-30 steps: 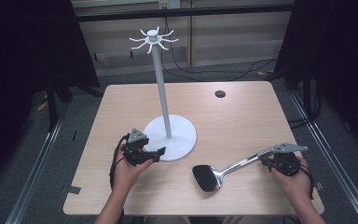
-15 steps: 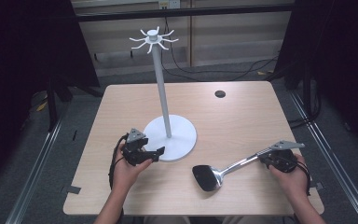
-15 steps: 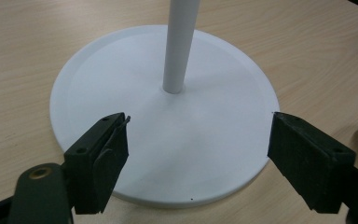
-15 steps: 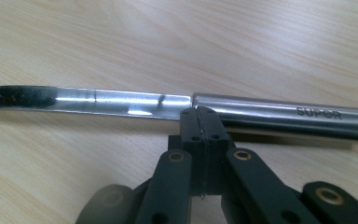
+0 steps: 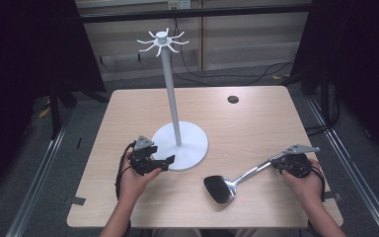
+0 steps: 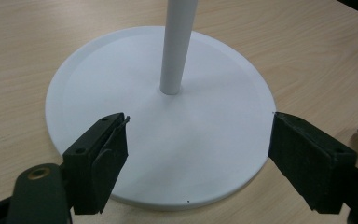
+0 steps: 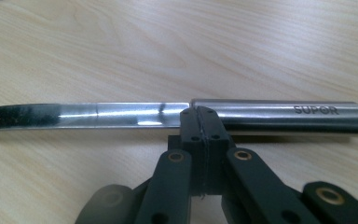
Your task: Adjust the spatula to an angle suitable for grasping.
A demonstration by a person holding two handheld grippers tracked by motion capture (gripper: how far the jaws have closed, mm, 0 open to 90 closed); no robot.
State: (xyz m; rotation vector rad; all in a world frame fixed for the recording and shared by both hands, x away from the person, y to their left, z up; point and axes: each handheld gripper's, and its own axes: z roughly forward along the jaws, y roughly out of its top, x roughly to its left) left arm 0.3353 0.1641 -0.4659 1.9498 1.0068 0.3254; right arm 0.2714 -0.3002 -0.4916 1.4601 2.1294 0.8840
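**Operator:** While I hold both hands low over the worktop (image 5: 256, 123), the high view gives me the full layout: the white stand (image 5: 177, 128) rises from its round base near the middle, with a ring of small hooks (image 5: 162, 40) at the top of the pole. My left tool (image 5: 158, 163) sits at the near left edge of that base.

**Observer:** And its state?

**Operator:** Spread. My left gripper view shows the two black jaws wide apart over the near rim of the base (image 6: 168, 154), with nothing between them but the white disc. That close view shows the foot of the pole; the high view shows the hooks on top.

**Observer:** Where is the spatula?

**Operator:** The spatula (image 5: 237, 181) lies at the near right of the worktop, its black blade toward the stand, just beside the base but apart from it, its metal handle running up and right into my right tool (image 5: 282, 161). My right gripper view shows the jaws pressed together, pinching the handle (image 7: 168, 114) where the flat shaft meets the round grip; lettering on the grip reads SUPOR, which the high view is too far off to show.

**Observer:** Anything else around?

**Operator:** A small dark round spot (image 5: 233, 99) sits toward the far right of the worktop, well apart from everything. Cables (image 5: 237, 74) lie on the floor beyond the far edge.
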